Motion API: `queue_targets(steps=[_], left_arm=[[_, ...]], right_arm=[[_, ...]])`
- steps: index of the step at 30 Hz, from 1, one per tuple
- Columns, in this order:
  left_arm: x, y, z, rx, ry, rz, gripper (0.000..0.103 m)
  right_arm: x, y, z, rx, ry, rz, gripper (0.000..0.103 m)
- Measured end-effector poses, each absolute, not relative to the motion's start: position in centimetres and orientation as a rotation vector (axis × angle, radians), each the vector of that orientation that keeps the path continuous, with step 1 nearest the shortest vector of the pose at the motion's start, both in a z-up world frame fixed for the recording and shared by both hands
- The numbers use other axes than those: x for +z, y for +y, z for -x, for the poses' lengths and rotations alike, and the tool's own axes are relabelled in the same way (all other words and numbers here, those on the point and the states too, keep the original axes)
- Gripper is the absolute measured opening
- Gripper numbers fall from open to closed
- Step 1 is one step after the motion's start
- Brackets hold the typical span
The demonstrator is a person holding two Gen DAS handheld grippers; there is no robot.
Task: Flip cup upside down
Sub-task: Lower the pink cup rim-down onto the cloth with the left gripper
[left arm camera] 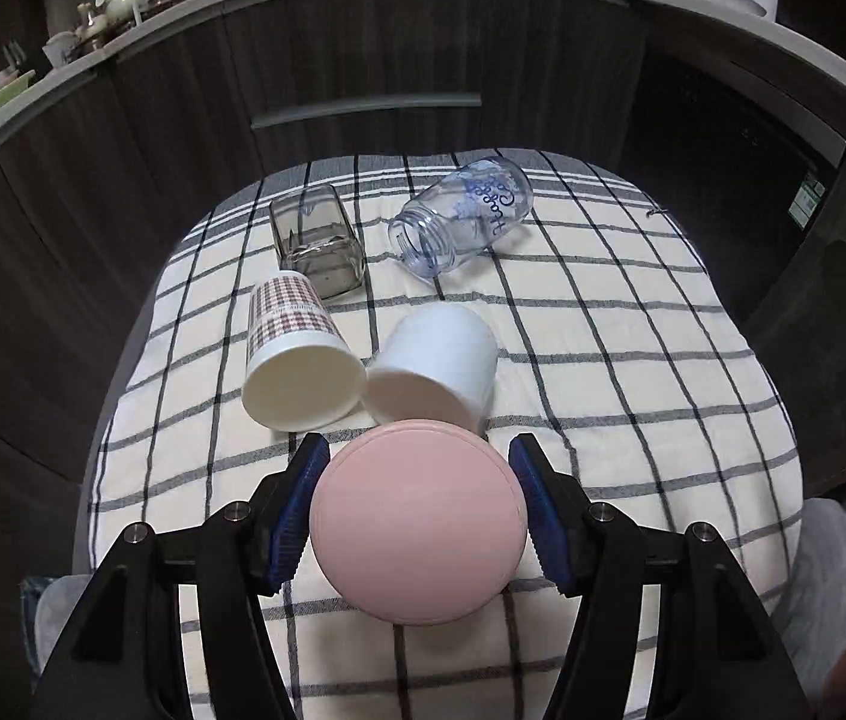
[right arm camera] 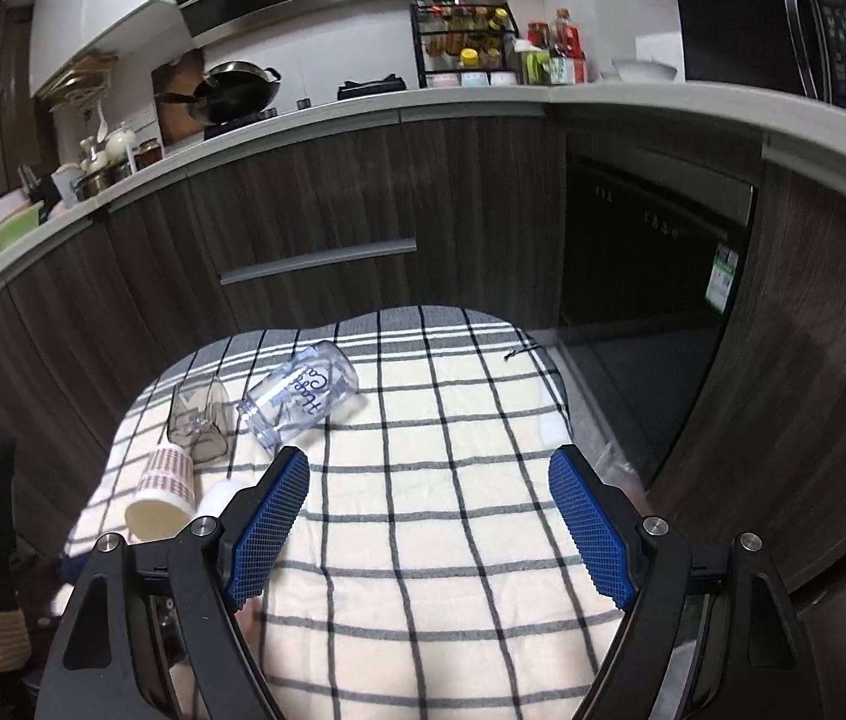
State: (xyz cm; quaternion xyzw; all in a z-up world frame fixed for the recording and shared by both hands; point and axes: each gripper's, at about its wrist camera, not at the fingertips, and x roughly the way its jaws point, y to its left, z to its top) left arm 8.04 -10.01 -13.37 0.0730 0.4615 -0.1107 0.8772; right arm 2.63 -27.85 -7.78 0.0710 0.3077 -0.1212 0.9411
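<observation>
A pink cup [left arm camera: 417,519] stands between the blue pads of my left gripper [left arm camera: 418,457], its flat round end facing the camera; the pads sit at its sides, seemingly gripping it. Behind it lie a white cup [left arm camera: 441,354] and a plaid paper cup [left arm camera: 294,348] on their sides, mouths toward me. A smoky square glass [left arm camera: 318,246] and a clear bottle with blue lettering [left arm camera: 465,213] lie farther back. My right gripper [right arm camera: 429,468] is open and empty above the checked cloth [right arm camera: 423,540]. The right wrist view also shows the paper cup [right arm camera: 162,492] and the bottle [right arm camera: 303,396].
The checked cloth [left arm camera: 603,360] covers a small table. Dark wood kitchen cabinets [right arm camera: 303,204] and a built-in oven [right arm camera: 651,252] stand close behind it. The counter [right arm camera: 363,111] holds a wok, jars and a spice rack.
</observation>
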Motion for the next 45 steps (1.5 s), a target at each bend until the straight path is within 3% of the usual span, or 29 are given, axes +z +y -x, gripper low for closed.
queue_targets(steps=[12, 20, 28, 36, 45], left_arm=[[-12.2, -8.3, -7.8, -0.214, 1.008, -0.066, 0.061], [-13.7, -9.1, -9.3, -0.207, 1.101, -0.102, 0.061], [-14.3, -10.3, -10.4, -0.193, 1.084, -0.156, 0.061], [-14.0, -10.0, -10.2, -0.176, 1.066, -0.164, 0.082], [-11.2, -8.6, -7.7, -0.177, 1.003, -0.137, 0.084]], right_arm=[[-7.1, -25.7, -1.4, -0.243, 0.623, -0.097, 0.082], [-7.8, -24.9, -1.7, -0.228, 0.647, -0.094, 0.082], [-8.9, -26.1, -2.3, -0.235, 0.693, -0.137, 0.082], [-8.9, -26.4, -2.5, -0.231, 0.693, -0.137, 0.082], [-7.1, -25.3, -1.1, -0.212, 0.664, -0.122, 0.082]])
